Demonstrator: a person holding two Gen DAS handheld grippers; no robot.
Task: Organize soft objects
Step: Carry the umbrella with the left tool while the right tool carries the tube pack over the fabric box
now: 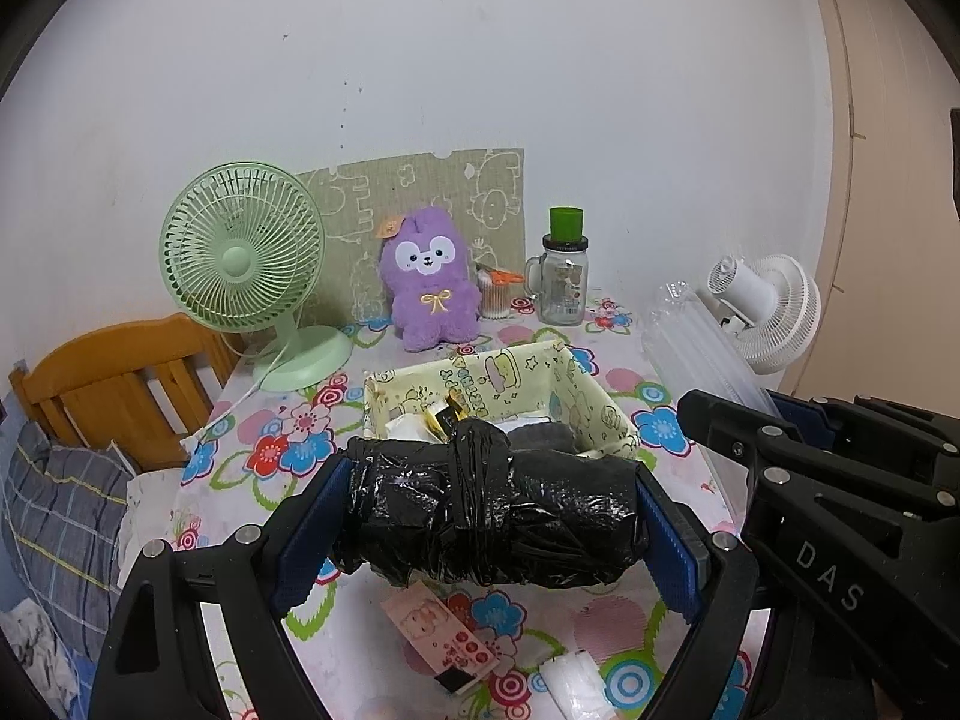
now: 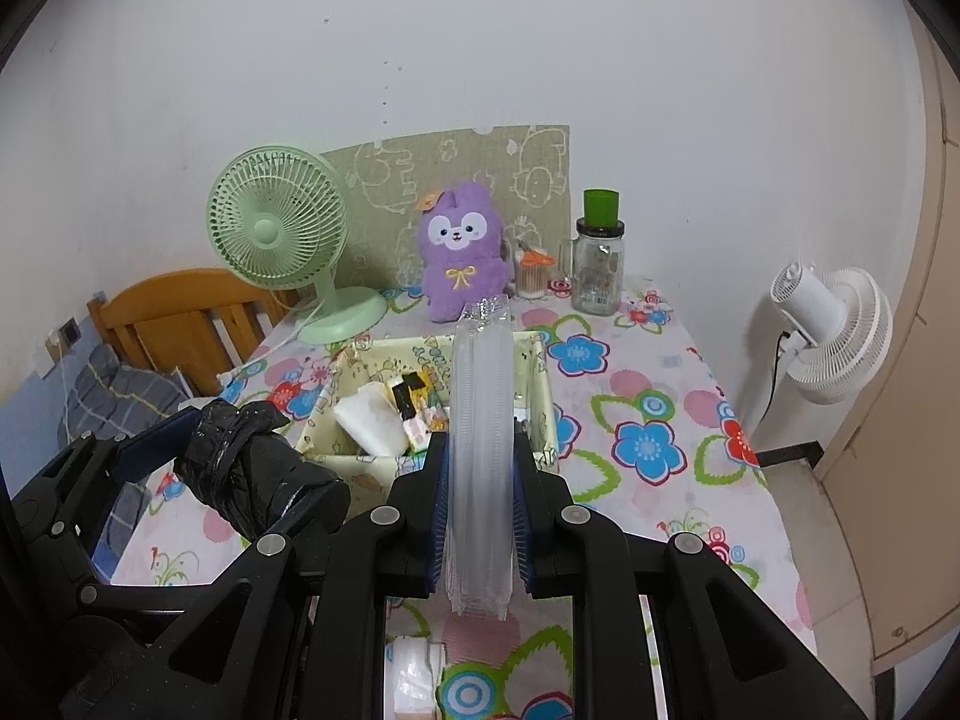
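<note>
My left gripper (image 1: 492,480) is shut on a black plastic-wrapped bundle (image 1: 492,516), its blue pads (image 1: 318,528) pressing both ends, just above the near wall of a yellow cartoon-print box (image 1: 588,402). The bundle (image 2: 252,468) also shows at the left of the right wrist view. My right gripper (image 2: 480,450) is shut on a long clear plastic pack (image 2: 483,390) that sticks out over the box (image 2: 543,396). Several small packets lie in the box. A purple plush toy (image 1: 429,282) sits upright behind it.
On the floral tablecloth (image 2: 648,396) stand a green desk fan (image 1: 246,252), a glass jar with a green cup (image 1: 564,288) and a cotton-swab tub (image 1: 495,297). A white fan (image 2: 834,330) is at the right. A pink packet (image 1: 444,636) and white packs (image 1: 576,684) lie near me. A wooden chair (image 1: 120,384) stands at the left.
</note>
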